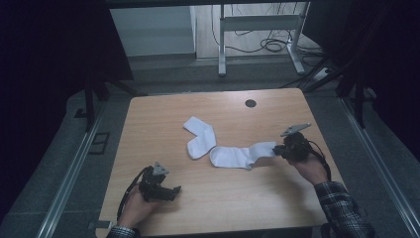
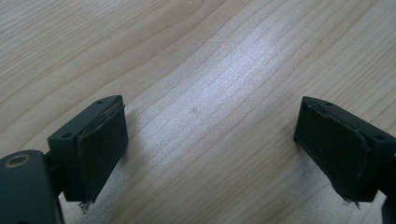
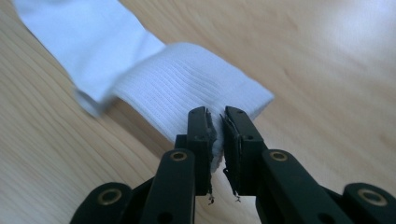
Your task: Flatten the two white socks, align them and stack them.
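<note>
White sock (image 1: pixel 241 155) lies stretched flat on the wooden counter (image 1: pixel 163 124), its ribbed cuff (image 3: pixel 187 88) turned toward my right hand, and my right gripper (image 3: pixel 215 122) has its fingers pinched together on the edge of that cuff, a thin fold of cloth caught between the pads. It is soft, limp and light, so I judge it will sag and drape rather than hold any shape, and the doubled cuff hem is the firmest place to grip. A second white sock (image 1: pixel 200 136) lies bent just beside its toe, toward the far side of the counter. My left gripper (image 1: pixel 159 185) rests well apart near the counter's near edge, its fingers (image 2: pixel 100 149) spread wide over bare wood.
</note>
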